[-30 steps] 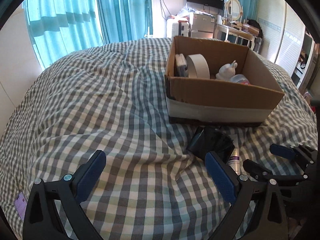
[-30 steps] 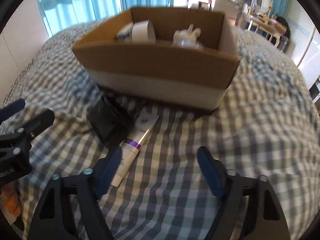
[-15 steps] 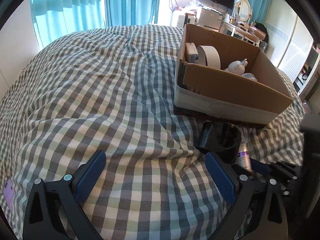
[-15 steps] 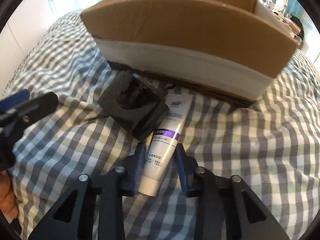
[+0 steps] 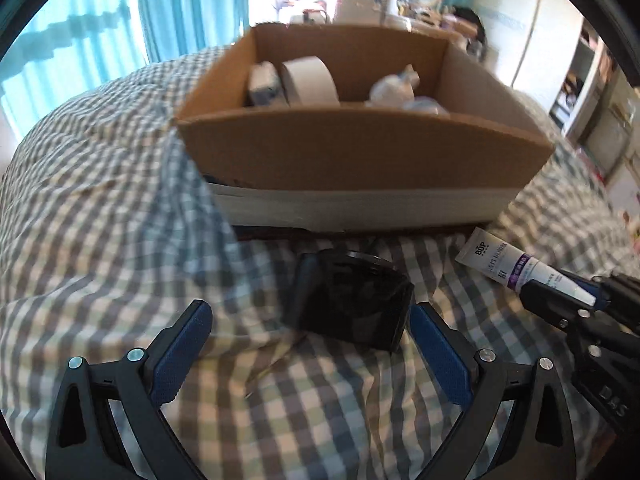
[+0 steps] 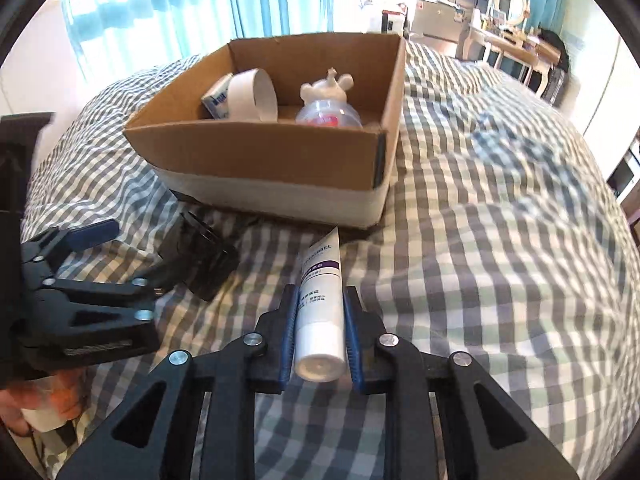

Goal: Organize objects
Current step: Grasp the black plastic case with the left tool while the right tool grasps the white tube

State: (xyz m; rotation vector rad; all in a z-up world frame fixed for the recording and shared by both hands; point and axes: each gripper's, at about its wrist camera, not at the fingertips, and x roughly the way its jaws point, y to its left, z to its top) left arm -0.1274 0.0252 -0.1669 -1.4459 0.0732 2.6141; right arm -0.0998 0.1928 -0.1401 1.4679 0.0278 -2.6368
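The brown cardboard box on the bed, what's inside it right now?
Inside the brown cardboard box: a wide roll of beige tape standing on edge, a small white-and-blue packet behind it, and a white figurine above a clear plastic dome. The near wall hides the floor.

In the left wrist view the cardboard box (image 5: 360,152) and what lies inside it are smeared by motion blur, so the pale figure (image 5: 394,88) cannot be made out clearly. The cap end of the white tube (image 5: 516,268) is covered by the right gripper (image 5: 576,304). In the right wrist view the black object (image 6: 200,256) is partly masked by the left gripper (image 6: 108,256), and the print on the tube is too small to be read.
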